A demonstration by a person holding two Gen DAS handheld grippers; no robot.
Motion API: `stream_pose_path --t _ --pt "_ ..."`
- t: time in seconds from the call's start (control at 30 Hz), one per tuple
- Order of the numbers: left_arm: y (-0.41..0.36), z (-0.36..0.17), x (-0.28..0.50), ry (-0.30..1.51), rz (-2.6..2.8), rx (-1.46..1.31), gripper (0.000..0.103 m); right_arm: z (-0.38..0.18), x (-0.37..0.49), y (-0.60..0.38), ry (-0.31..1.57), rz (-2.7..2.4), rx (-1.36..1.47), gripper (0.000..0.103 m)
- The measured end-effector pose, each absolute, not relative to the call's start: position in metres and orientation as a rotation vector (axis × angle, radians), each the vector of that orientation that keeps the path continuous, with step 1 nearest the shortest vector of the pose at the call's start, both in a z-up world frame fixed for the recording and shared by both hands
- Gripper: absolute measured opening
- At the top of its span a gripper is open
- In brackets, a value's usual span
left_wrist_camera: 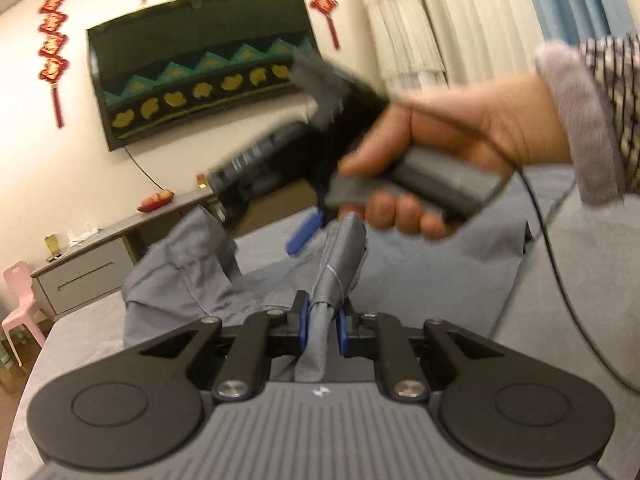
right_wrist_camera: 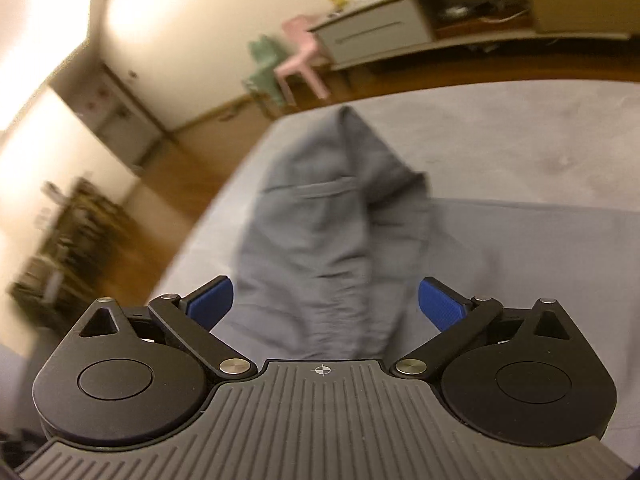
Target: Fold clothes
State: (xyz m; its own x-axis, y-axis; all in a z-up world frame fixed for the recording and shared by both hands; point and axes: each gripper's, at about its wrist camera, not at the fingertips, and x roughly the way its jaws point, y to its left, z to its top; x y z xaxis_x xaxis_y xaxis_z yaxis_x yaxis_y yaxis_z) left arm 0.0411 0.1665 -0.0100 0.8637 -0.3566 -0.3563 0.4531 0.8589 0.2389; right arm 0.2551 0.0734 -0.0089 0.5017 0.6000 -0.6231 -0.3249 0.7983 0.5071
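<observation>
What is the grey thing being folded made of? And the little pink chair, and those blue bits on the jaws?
The grey garment looks like thin woven cloth, perhaps cotton: matte, wrinkled, with stitched seams. The pink chair seems to be moulded plastic, smooth and one colour throughout, though it is blurred. The blue pads look like rubber or soft plastic, with a fine ribbed texture.

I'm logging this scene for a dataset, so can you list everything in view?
Grey cloth garment: one, grey, on the bed, one end pinched in the left jaws.
Grey bed sheet: one, grey, under the garment.
Pink plastic chair: one, pink, beside the cabinet.
Grey low cabinet: one, grey, along the wall.
Wall television: one, black, above the cabinet.
Red hanging ornaments: several, red, around the television.
Left gripper: shut on the garment.
Right gripper: open, above the garment.
Hand: one, holding the right gripper.
</observation>
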Motion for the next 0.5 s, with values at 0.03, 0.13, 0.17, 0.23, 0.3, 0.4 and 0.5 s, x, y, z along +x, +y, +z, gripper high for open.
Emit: stream_pose_path --t 0.03,0.13,0.17,0.23,0.3,0.4,0.5 --pt "0.173 -0.006 0.039 0.296 -0.428 0.288 0.014 -0.016 0.260 0.075 0.891 0.562 0.366 0.099" --pt "0.196 0.009 0.037 0.256 -0.412 0.173 0.014 -0.020 0.266 0.071 0.923 0.571 0.511 0.099" --pt "0.202 0.014 0.035 0.242 -0.409 0.135 0.013 -0.025 0.268 0.070 0.939 0.572 0.555 0.099" --pt "0.214 0.023 0.032 0.217 -0.415 0.063 0.013 -0.038 0.273 0.069 0.972 0.570 0.634 0.099" --pt "0.222 0.031 0.026 0.193 -0.432 0.018 0.013 -0.051 0.283 0.070 0.990 0.573 0.703 0.099" --pt "0.220 0.035 0.017 0.173 -0.461 0.036 0.013 -0.062 0.294 0.070 0.988 0.591 0.822 0.099" --pt "0.211 0.031 0.017 0.187 -0.495 0.084 0.013 -0.071 0.302 0.073 0.975 0.618 0.899 0.099"
